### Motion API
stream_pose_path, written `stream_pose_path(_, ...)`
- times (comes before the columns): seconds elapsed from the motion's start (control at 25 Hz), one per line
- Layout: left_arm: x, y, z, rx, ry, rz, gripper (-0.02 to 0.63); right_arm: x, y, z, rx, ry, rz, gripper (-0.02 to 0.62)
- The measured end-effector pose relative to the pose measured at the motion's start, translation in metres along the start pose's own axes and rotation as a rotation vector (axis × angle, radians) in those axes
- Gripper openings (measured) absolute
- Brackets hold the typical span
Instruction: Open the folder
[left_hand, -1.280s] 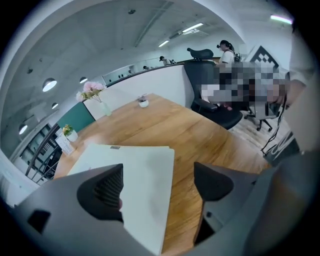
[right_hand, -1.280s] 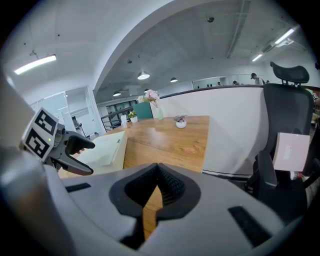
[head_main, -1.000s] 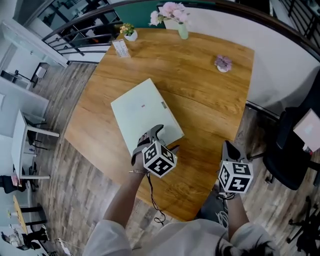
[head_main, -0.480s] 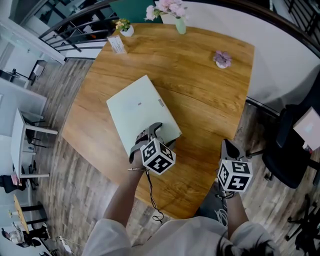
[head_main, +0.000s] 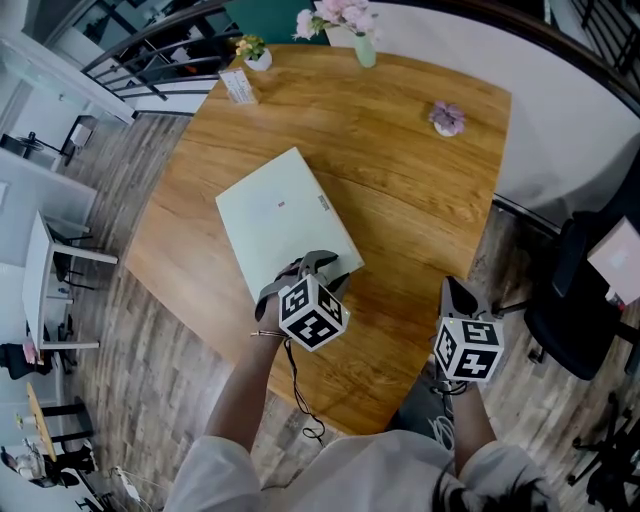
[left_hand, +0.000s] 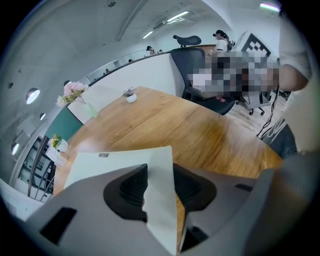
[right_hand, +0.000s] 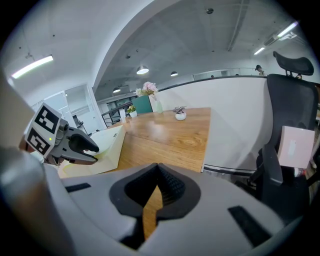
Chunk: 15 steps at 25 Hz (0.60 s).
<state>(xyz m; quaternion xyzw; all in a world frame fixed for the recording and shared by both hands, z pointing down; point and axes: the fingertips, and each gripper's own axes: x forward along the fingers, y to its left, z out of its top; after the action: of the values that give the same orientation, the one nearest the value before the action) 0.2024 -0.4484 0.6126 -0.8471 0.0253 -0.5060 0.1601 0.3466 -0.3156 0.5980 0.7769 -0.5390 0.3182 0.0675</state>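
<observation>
Only in the right gripper view is the folder (right_hand: 107, 144) on the table (right_hand: 170, 131) seen with its near cover corner raised, pinched by the left gripper (right_hand: 95, 150), whose jaws have just been closing; the right gripper (right_hand: 157, 192) is seen pressed together, empty.

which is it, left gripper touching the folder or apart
Touching. The left gripper view shows the left gripper, jaws just closed further, pinching the folder by its lifted cover corner.

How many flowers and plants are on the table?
3: pink flowers at the far edge, a yellow plant left of them, a purple one toward the right.
</observation>
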Motion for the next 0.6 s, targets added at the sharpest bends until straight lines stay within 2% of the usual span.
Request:
stream_pose_path(0.12, -0.006, 0.0, 0.003, 0.003, -0.034, 0.001, 0.114, -0.001, 0.003, 0.001, -0.006, 0.0, 0.008, 0.002)
stream_pose_path(0.24, -0.014, 0.003, 0.006, -0.034, -0.088, 0.031, 0.078, -0.003, 0.005, 0.002, -0.012, -0.001, 0.017, 0.002)
stream_pose_path(0.44, -0.037, 0.016, 0.011, -0.093, -0.203, 0.176, 0.032, -0.006, 0.008, 0.005, -0.026, -0.006, 0.032, 0.002)
stream_pose_path(0.6, -0.054, 0.023, 0.01, -0.131, -0.251, 0.268, 0.016, -0.01, 0.013, 0.008, -0.04, -0.01, 0.047, 0.002)
